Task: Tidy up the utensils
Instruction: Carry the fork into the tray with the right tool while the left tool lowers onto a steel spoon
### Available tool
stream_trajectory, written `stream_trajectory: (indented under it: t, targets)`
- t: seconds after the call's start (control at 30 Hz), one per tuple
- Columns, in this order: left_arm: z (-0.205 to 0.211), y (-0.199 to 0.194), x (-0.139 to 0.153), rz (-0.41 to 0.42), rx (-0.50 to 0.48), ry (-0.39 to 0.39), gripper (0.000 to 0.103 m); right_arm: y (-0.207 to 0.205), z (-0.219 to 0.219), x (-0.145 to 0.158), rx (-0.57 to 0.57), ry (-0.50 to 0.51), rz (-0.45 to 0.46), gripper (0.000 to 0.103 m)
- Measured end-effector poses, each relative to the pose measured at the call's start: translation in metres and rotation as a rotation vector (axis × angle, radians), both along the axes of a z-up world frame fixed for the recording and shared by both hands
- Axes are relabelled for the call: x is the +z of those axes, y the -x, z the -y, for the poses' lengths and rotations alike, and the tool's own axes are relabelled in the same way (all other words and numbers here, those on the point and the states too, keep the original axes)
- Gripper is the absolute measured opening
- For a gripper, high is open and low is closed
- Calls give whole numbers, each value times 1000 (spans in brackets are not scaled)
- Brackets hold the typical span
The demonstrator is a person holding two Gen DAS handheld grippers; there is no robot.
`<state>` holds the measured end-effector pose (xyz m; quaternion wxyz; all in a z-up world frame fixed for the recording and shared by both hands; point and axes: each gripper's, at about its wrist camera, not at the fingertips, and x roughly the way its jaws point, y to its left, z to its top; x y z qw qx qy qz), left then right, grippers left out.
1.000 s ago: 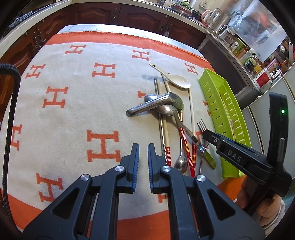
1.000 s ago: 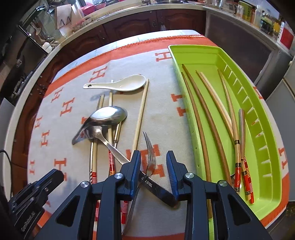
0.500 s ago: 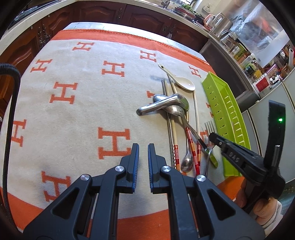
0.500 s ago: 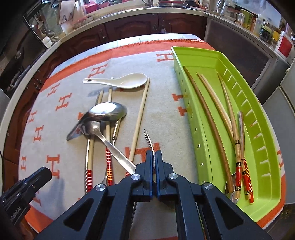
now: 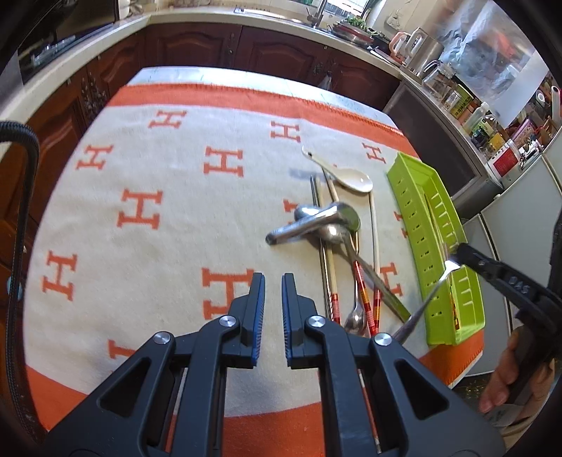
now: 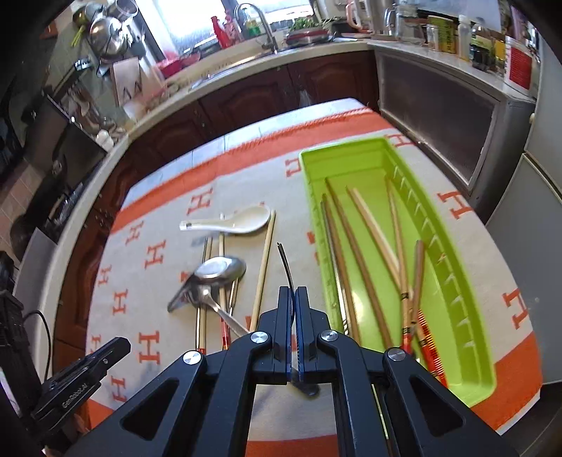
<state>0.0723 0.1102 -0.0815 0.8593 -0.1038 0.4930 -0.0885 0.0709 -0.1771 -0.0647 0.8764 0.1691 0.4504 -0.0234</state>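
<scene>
My right gripper [image 6: 293,290] is shut on a metal fork [image 6: 285,261], lifted off the cloth just left of the green tray [image 6: 467,291]; the fork also shows in the left wrist view [image 5: 426,298], hanging from the right gripper [image 5: 463,251] beside the tray [image 5: 418,225]. The tray holds several chopsticks [image 6: 354,253]. On the cloth lie a white ceramic spoon [image 6: 239,221], a large steel spoon [image 6: 214,270], a smaller steel spoon [image 6: 224,316] and more chopsticks [image 6: 263,267]. My left gripper [image 5: 273,281] is slightly open and empty, above the cloth left of the pile.
The table carries a white cloth with orange H marks and an orange border [image 5: 147,211]. Dark wood cabinets and a countertop with a sink [image 6: 260,45] run behind. Jars and bottles [image 6: 453,31] stand on the counter at the right.
My right gripper closed on the fork, then lifted it off the cloth and moved it toward the tray. My left gripper stayed in place, empty.
</scene>
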Motion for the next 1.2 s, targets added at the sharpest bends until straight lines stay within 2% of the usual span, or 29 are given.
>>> stream_trajectory:
  t: [0.23,0.37,0.47,0.6,0.77,0.93,1.03,1.1,1.2]
  targets:
    - [14,-11,13,11,-7,-63,6,20,58,33,-58,-65,85,2]
    - [30,-20,15,0,-61,-101,6,30,94,51,-77,-95,122,2]
    - [44,-28,15,-10,-116,-131,6,39,118,65,-85,-61,154,2]
    - [63,-41,12,-37,-193,-165,6,44,133,71,-65,4,154,2]
    - [85,-58,-1,-92,-270,-199,10,34,137,56,-12,67,90,2]
    - [92,-75,-5,-133,-318,-168,10,11,123,29,30,133,22,2]
    - [93,-85,-5,-141,-347,-155,24,-4,115,15,52,147,-14,2]
    - [93,-93,-4,-137,-362,-146,39,-20,105,5,56,125,-33,2]
    - [91,-106,-7,-149,-361,-136,39,-36,100,-4,43,93,-42,3]
